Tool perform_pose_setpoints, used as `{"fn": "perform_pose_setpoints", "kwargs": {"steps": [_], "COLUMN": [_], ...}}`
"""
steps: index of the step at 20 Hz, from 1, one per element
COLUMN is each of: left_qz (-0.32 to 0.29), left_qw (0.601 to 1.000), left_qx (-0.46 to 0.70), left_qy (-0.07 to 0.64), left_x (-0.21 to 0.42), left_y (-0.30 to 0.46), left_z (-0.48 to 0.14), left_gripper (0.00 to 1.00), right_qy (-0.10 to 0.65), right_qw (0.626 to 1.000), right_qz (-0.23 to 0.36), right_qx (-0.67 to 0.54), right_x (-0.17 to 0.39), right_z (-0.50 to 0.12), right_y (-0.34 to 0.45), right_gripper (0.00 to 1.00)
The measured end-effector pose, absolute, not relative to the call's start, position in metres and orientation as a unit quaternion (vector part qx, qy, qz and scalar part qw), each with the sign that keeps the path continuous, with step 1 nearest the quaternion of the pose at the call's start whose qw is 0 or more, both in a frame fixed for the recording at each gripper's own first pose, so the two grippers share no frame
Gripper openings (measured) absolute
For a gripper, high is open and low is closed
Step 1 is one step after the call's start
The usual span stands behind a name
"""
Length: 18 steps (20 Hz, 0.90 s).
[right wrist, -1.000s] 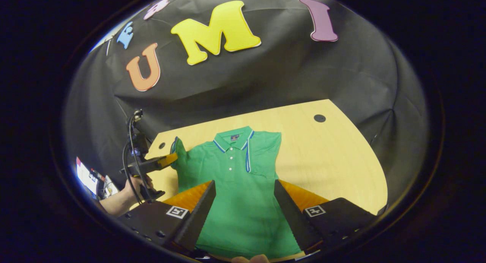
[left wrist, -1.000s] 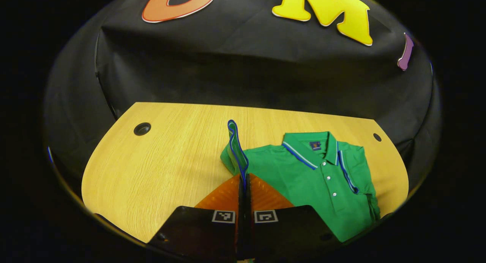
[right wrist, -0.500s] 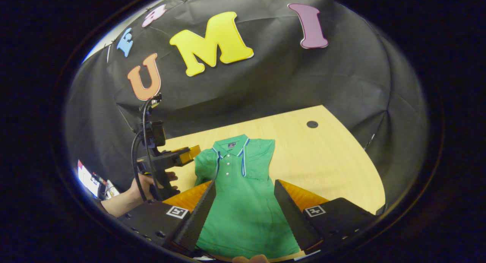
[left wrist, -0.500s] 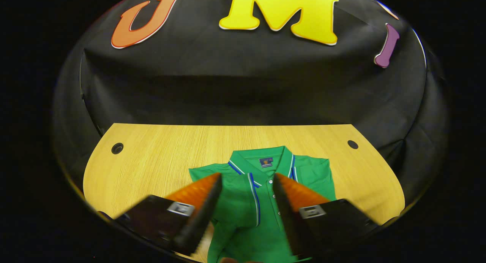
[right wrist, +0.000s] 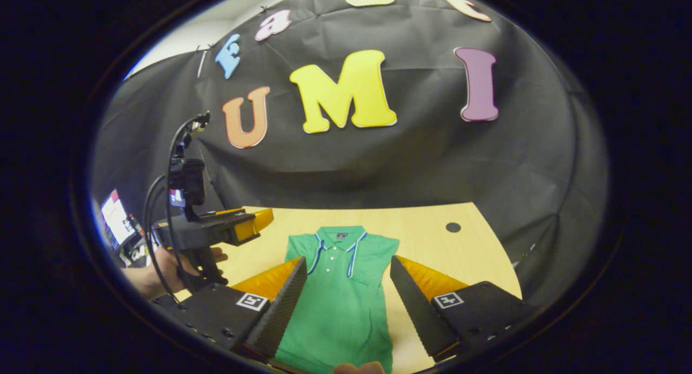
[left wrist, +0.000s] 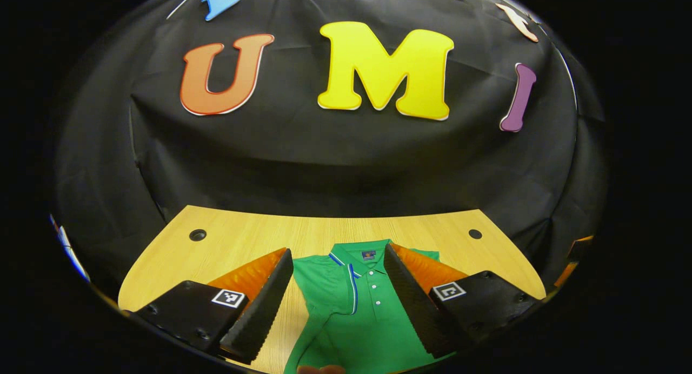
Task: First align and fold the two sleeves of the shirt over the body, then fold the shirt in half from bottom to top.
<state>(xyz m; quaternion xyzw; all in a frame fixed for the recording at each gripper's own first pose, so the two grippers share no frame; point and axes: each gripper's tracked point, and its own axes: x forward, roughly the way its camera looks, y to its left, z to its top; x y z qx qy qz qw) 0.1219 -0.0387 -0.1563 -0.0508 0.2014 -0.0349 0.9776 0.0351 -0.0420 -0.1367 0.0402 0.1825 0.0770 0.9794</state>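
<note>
Bare desk [right wrist: 465, 249] lies open on both sides of the green shirt [right wrist: 338, 287] and behind its collar, up to the black booth wall [right wrist: 378, 168], which closes the far side. The left hand-held gripper [right wrist: 254, 225] and the hand [right wrist: 162, 266] holding it hang over the desk's left edge, probably clear of the shirt. The shirt lies flat.

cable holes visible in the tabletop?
2. One hole sits near the table's far-left corner, the other hole near the far-right corner, either side of the shirt. The grippers' fingers and the shirt could hide more.
</note>
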Motion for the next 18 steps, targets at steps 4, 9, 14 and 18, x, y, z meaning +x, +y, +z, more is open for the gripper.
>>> {"fn": "perform_pose_setpoints", "kwargs": {"steps": [4,9,14,18], "left_qz": [-0.019,-0.023,-0.033,-0.046], "left_qw": [0.978,0.981,0.98,0.976], "left_qx": [-0.083,-0.056,-0.049,-0.039], "left_qy": [0.189,0.186,0.19,0.211], "left_x": [0.071,-0.002,-0.08,-0.131], "left_y": [-0.028,-0.012,0.003,0.016], "left_z": [-0.134,-0.144,-0.156,-0.181], "left_gripper": [1.0,1.0,1.0,1.0], "right_qy": [0.177,0.174,0.183,0.211], "right_qw": [0.98,0.983,0.983,0.977], "right_qz": [0.077,0.055,0.022,0.01], "right_qx": [0.051,0.034,0.018,-0.004], "right_x": [0.015,-0.033,-0.093,-0.133], "right_z": [-0.138,-0.149,-0.18,-0.218], "right_y": [-0.046,-0.046,-0.052,-0.059], "right_gripper": [0.92,0.96,0.96,0.96]}}
